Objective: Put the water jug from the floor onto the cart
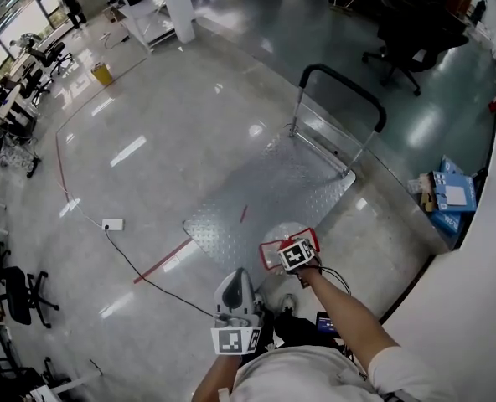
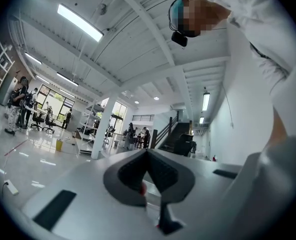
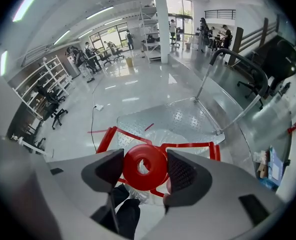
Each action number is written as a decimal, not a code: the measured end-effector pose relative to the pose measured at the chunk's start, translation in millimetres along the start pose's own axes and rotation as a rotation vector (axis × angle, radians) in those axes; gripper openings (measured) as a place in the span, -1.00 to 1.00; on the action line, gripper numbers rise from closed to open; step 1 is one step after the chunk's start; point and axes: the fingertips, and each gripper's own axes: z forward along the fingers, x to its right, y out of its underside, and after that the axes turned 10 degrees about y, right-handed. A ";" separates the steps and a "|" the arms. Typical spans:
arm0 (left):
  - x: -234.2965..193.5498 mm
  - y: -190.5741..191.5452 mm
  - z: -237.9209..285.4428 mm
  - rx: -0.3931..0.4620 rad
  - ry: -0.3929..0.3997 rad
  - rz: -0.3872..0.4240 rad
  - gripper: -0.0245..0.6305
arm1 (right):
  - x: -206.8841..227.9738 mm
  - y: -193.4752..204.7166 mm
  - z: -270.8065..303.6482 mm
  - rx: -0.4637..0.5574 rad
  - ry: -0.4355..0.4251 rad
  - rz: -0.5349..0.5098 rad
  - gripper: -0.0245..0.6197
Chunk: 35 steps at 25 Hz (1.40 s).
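Note:
A clear water jug (image 1: 279, 227) in a red carrying frame (image 1: 267, 249) stands at the near corner of the steel cart (image 1: 265, 193); I cannot tell whether it rests on floor or plate. My right gripper (image 1: 294, 260) points steeply down over it. In the right gripper view the jug's red cap (image 3: 137, 178) lies between the jaws of the right gripper (image 3: 145, 168), which stand wide, a pad close at each side of the cap. The cart (image 3: 180, 118) lies just beyond. My left gripper (image 1: 234, 278) is held level nearer my body, and the left gripper (image 2: 147, 152) is shut and holds nothing.
The cart's black push handle (image 1: 342, 82) rises at its far end. A cable and socket (image 1: 112, 224) and red tape (image 1: 160, 262) lie on the floor to the left. Blue boxes (image 1: 449, 189) sit by a white wall (image 1: 483, 266) on the right. An office chair (image 1: 399, 48) stands behind.

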 end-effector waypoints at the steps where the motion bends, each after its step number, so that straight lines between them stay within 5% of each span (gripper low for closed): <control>1: -4.5 2.4 5.5 -0.001 0.006 -0.002 -0.92 | 1.9 -4.9 5.5 0.000 0.002 -0.002 -0.07; 16: -63.8 22.7 37.9 -0.051 -0.002 -0.015 -0.91 | -6.2 -63.8 66.6 -0.022 -0.037 0.020 -0.07; 35: -82.9 42.2 37.3 -0.093 -0.038 -0.031 -0.92 | 7.7 -81.1 103.1 -0.048 -0.059 0.094 -0.07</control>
